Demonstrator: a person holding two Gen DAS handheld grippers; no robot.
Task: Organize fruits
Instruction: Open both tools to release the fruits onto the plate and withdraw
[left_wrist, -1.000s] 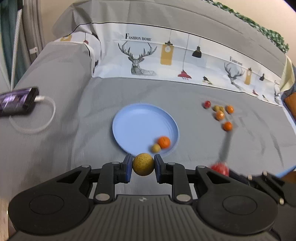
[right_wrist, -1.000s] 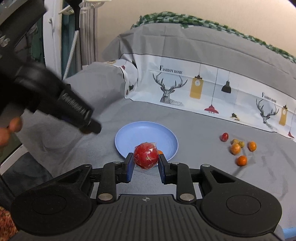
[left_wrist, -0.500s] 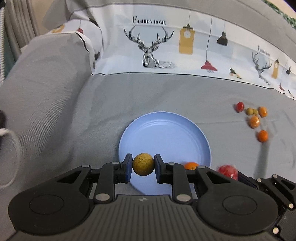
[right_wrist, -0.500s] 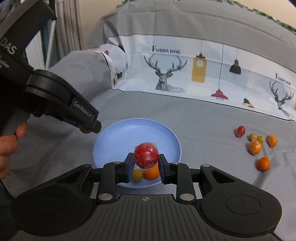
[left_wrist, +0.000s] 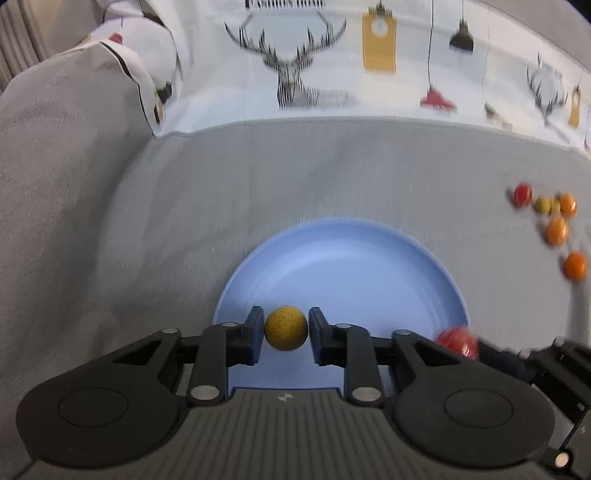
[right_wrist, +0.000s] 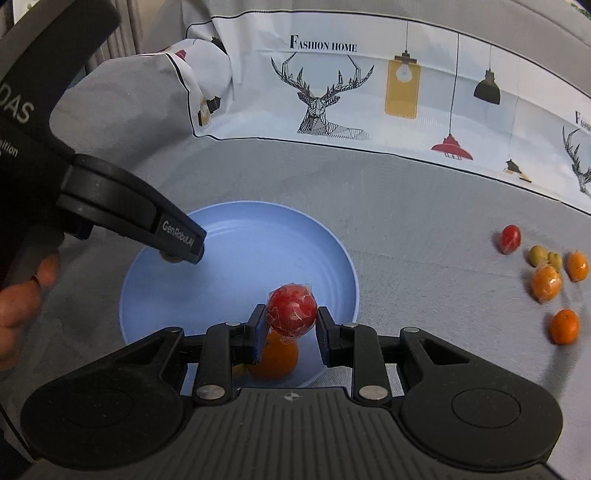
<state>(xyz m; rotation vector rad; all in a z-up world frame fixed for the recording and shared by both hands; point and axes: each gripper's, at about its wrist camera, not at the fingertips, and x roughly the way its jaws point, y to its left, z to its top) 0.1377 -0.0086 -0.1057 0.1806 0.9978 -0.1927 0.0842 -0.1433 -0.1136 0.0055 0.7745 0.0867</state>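
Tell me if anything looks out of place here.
Six small fruits lie loose on the grey cover, right of the blue plate; an orange already sits in it. Nothing looks spilled or damaged.

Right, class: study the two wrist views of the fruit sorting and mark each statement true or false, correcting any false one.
1. The left claw grips a yellow speckled fruit. True.
2. The right claw is empty. False: it is shut on a red wrapped fruit.
3. The blue plate has no fruit on it. False: an orange fruit lies on it, below the red one.
4. Loose fruits lie on the grey cloth to the plate's right. True.
5. The cloth behind the plate shows a printed deer. True.
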